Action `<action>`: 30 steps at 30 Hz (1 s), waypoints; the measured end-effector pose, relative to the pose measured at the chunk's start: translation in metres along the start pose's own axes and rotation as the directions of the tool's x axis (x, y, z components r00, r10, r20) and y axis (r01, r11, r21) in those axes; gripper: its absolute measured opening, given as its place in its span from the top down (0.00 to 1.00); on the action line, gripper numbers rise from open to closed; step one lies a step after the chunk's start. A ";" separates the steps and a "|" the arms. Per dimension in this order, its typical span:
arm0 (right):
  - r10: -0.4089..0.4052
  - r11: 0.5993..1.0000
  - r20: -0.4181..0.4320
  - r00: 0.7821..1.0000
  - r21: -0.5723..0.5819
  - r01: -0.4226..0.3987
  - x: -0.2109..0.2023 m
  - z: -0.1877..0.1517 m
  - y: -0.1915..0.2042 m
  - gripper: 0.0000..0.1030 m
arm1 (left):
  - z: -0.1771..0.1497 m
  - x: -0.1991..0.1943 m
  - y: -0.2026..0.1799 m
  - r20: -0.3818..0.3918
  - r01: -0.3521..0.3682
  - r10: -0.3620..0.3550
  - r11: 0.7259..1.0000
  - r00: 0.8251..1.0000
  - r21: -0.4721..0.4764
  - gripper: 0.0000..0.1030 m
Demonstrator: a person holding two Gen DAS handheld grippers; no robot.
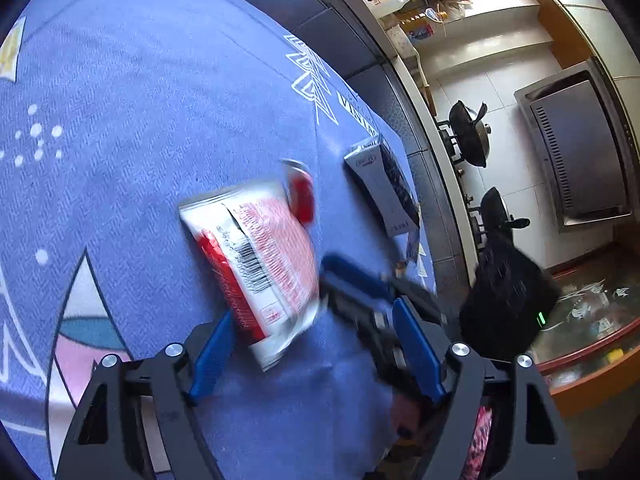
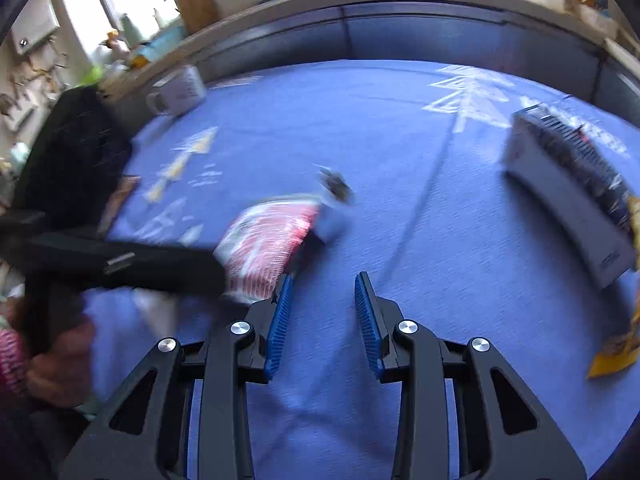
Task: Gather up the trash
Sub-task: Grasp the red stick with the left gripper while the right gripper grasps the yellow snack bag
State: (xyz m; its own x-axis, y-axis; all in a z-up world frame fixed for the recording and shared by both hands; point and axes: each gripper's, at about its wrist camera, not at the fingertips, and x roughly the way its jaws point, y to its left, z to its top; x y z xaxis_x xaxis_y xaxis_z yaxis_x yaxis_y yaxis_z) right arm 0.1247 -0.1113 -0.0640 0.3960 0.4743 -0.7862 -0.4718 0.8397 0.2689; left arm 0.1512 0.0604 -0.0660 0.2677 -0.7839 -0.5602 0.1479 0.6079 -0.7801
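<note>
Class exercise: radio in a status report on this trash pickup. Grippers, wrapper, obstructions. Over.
Left gripper open, red and white wrapper between its fingers, not pinched. Right gripper open, empty, over the blue cloth. Grey box to one side, nothing blocking. Over.

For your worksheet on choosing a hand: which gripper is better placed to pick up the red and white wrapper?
Left. The left gripper already has the wrapper between its open jaws. The right gripper has only bare blue cloth between its jaws.

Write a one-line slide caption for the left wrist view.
Left hand-held gripper open around a red-and-white snack wrapper on a blue mat, grey box beyond.
</note>
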 end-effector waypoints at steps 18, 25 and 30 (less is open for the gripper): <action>-0.507 0.851 0.141 0.850 0.238 0.468 -0.128 -0.037 -0.129 0.15 | 0.002 0.000 -0.006 0.024 -0.071 0.070 0.995 0.997 0.066 0.96; -0.554 0.824 0.121 0.824 0.220 0.522 -0.103 -0.049 -0.123 0.29 | -0.009 0.017 -0.033 -0.015 -0.080 0.083 0.987 0.996 0.142 0.96; -0.503 0.832 0.091 0.860 0.322 0.452 -0.107 -0.067 -0.141 0.99 | -0.017 0.023 -0.050 -0.027 -0.089 0.096 0.979 0.995 0.184 0.96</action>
State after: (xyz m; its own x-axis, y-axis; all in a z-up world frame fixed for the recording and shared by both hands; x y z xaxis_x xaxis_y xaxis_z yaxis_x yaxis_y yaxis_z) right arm 0.0958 -0.2988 -0.0550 0.6496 0.0100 -0.7602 0.0403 0.9981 0.0475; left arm 0.1337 0.0100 -0.0450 0.2545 -0.7252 -0.6398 0.2962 0.6882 -0.6623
